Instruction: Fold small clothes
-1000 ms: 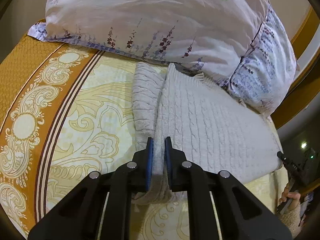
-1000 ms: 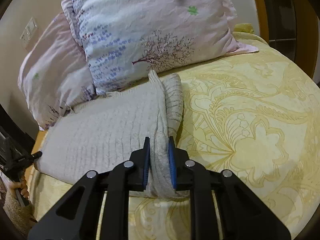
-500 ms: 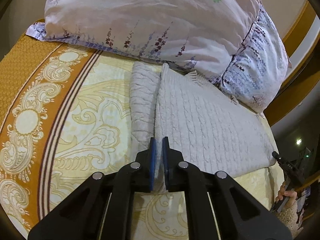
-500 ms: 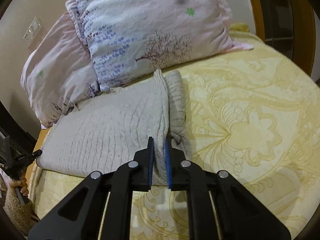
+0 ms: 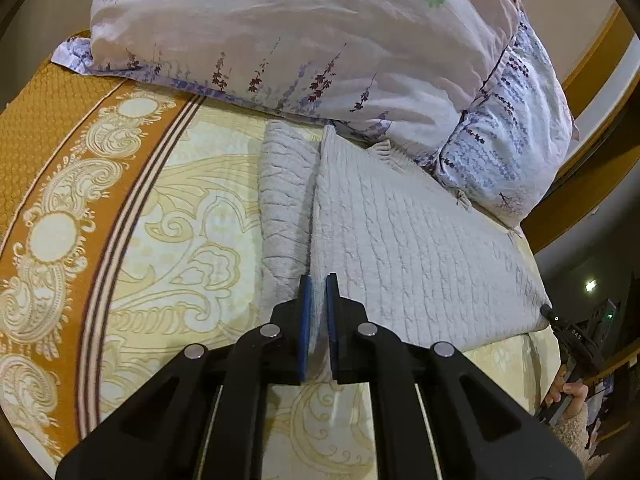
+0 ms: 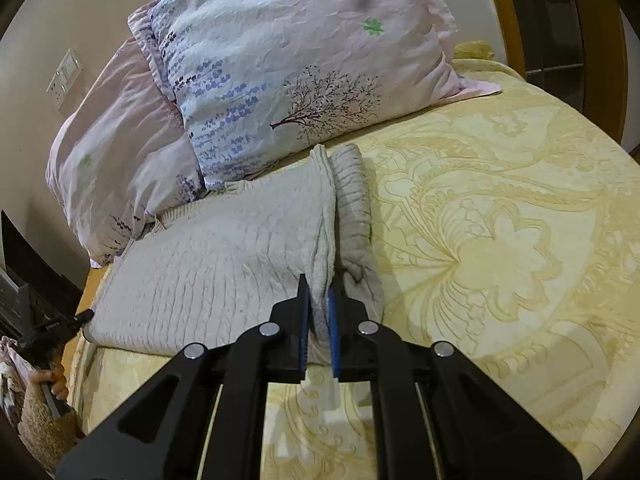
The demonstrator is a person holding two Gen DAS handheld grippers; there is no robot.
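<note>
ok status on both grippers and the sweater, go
Left gripper and right gripper both shut on sweater edges. Sweater on bedspread. Pillows against its far end.

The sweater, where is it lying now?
The sweater lies on the bedspread just before the pillows, its near corners pinched by the left tongs and right tongs.

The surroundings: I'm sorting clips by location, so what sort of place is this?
Most likely a bedroom: a bed with a yellow patterned bedspread, two floral pillows at its head, and a knit sweater laid out on it.
</note>
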